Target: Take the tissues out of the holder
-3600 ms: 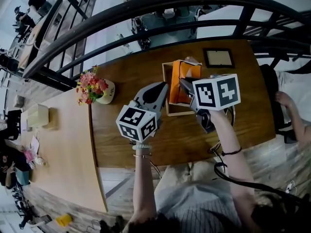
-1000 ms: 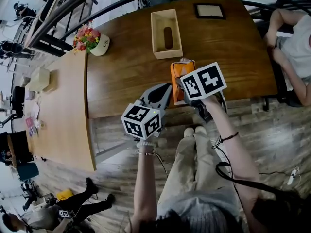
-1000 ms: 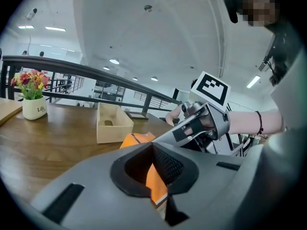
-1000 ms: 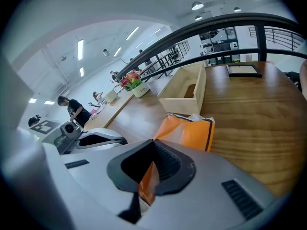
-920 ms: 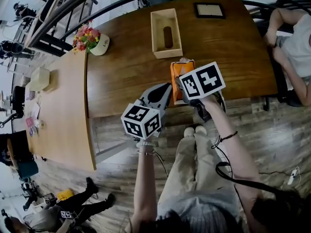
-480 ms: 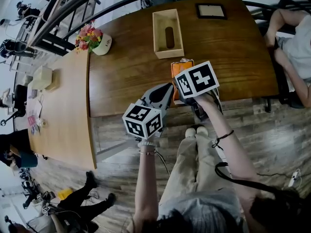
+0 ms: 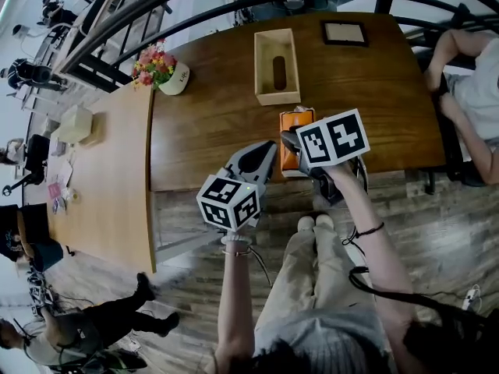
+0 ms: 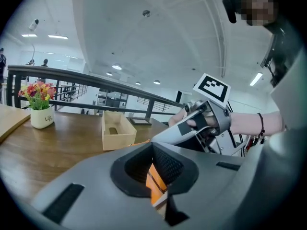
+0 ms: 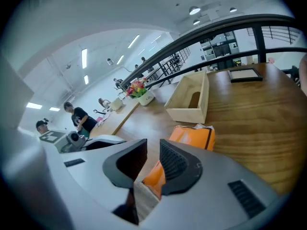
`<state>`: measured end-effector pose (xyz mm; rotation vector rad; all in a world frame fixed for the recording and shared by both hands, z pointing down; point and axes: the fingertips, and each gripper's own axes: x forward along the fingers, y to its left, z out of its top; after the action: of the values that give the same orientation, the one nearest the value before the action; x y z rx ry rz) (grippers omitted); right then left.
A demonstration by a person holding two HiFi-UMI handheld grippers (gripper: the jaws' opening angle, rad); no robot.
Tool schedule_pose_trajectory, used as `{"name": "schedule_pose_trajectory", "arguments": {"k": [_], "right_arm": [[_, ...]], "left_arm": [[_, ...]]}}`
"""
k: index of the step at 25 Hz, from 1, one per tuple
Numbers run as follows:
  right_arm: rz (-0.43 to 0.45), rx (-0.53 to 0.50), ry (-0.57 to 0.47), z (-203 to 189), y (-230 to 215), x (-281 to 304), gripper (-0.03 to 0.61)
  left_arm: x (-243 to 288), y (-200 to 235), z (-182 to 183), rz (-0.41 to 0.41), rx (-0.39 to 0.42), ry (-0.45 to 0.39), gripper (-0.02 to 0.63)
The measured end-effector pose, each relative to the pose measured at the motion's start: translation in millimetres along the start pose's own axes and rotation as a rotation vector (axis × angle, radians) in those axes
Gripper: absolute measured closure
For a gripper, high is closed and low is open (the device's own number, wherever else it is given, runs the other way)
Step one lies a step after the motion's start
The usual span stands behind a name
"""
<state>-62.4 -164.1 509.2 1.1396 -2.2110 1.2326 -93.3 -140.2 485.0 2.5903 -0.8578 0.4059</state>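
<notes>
The orange tissue pack (image 7: 297, 123) lies flat on the brown table, near its front edge. The wooden holder (image 7: 265, 65) stands apart from it farther back, slot side up. My right gripper (image 7: 287, 139) rests at the pack's near left corner, its jaws a narrow gap apart, and the pack (image 9: 194, 133) runs out from under its right pad. My left gripper (image 7: 269, 148) hovers just left of the pack with its tips together and nothing held. In the left gripper view, orange (image 8: 156, 181) shows below the pads, with the holder (image 8: 115, 134) beyond.
A flower pot (image 7: 168, 72) sits at the table's far left corner and a picture frame (image 7: 343, 32) at the back. A lighter table (image 7: 101, 178) adjoins on the left. A seated person (image 7: 468, 76) is at the right end. A black railing runs behind.
The pack came out of the holder and now lies near the front edge. Over the last half second my right gripper has shifted slightly right while the pack stayed put.
</notes>
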Motion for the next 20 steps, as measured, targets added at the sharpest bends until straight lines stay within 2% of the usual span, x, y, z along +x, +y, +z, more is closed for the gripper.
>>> {"name": "schedule_pose_trajectory", "arguments": {"k": [2, 4, 7, 10, 14, 20], "right_arm": [[0.093, -0.028, 0.005, -1.8, 19.1, -7.7, 0.491], [0.144, -0.089, -0.023, 0.2, 35.7, -18.2, 0.494], [0.144, -0.165, -0.082, 4.0, 50.8, -36.0, 0.544], [0.176, -0.200, -0.172, 15.6, 67.4, -55.3, 0.563], [0.194, -0.242, -0.286, 23.9, 85.1, -79.0, 0.566], [0.179, -0.316, -0.380, 32.5, 94.4, -101.0, 0.566]], "left_arm": [[-3.9, -1.2, 2.3, 0.004, 0.012, 0.001, 0.606], [-9.3, -3.5, 6.8, 0.007, 0.020, -0.013, 0.606], [-20.9, -13.0, 16.6, 0.011, 0.022, -0.043, 0.606], [-31.0, -20.9, 30.7, 0.021, 0.040, -0.078, 0.606], [-43.9, -28.9, 46.7, 0.018, 0.101, -0.101, 0.606], [-57.8, -39.4, 78.6, 0.018, 0.162, -0.183, 0.606]]}}
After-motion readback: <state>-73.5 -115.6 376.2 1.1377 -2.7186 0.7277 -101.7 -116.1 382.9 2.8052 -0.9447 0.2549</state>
